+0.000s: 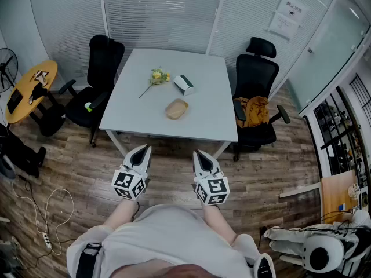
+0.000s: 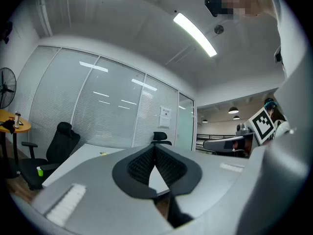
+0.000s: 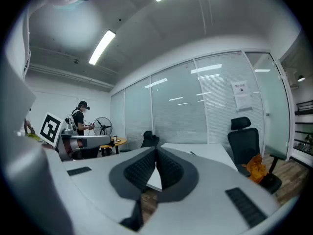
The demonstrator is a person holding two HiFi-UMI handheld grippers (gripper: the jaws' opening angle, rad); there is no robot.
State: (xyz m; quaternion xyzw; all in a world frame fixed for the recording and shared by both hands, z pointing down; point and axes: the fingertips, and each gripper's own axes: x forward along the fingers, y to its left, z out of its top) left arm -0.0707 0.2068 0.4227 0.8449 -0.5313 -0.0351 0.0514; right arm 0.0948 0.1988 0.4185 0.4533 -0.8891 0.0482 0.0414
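My left claw (image 1: 144, 149) and right claw (image 1: 199, 154) hang closed and empty (tips touching). The wooden bowl (image 1: 177, 109) lies ahead, nearer the right.

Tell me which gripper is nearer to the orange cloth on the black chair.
Right. The right gripper is down-left of the orange cloth in the head view; the left gripper is farther left.

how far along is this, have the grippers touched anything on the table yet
Nothing looks done: the yellow flower, white-and-green box and wooden bowl lie on the table, untouched. In hand: nothing; the left gripper and right gripper are shut and empty, over the floor short of the table. Reaching and grasping all remain.
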